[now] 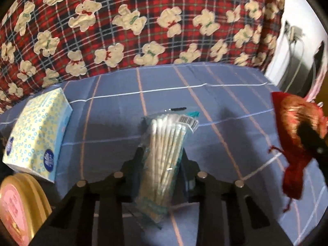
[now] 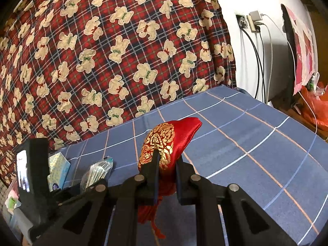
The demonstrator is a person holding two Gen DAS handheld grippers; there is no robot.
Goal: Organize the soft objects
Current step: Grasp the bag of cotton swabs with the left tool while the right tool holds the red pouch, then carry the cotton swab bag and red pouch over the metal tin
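Left wrist view: my left gripper (image 1: 162, 153) has its jaws clamped on the cotton swab pack (image 1: 164, 153), lifted over the blue checked sheet (image 1: 215, 106) for sorting; tissue box (image 1: 37, 131) lies at left. Right wrist view: my right gripper (image 2: 167, 160) pinches the red pouch (image 2: 164, 141), gold-printed, limp, tassel dangling; held clear of the sheet.
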